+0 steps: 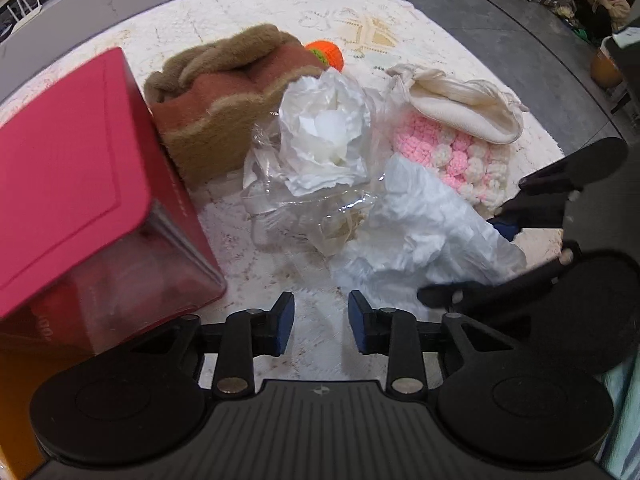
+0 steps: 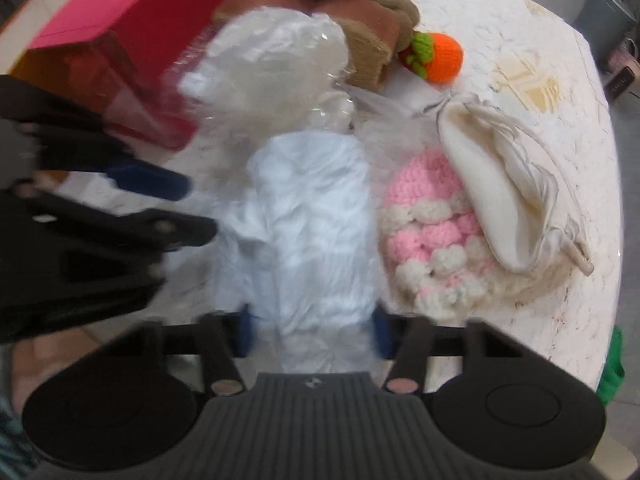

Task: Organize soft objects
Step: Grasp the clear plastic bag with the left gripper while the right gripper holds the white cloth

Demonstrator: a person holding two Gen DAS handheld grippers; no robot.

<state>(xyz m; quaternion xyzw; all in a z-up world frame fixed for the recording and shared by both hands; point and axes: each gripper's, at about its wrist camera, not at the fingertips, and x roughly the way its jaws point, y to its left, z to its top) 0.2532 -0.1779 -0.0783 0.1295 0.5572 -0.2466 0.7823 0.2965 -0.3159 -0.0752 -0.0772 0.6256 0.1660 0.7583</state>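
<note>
Right claw (image 2: 312, 330) astride the white crumpled bag (image 2: 308, 216), grip uncertain; pinch firmly, lift slowly; left claw (image 1: 321, 322) narrow, empty, at nine o'clock.

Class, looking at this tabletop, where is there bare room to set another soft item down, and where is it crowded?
Free: the tablecloth beyond the orange knitted fruit, and the strip between the red box and white crumpled bag. Crowded: the middle, from brown plush to pink crochet piece.
</note>
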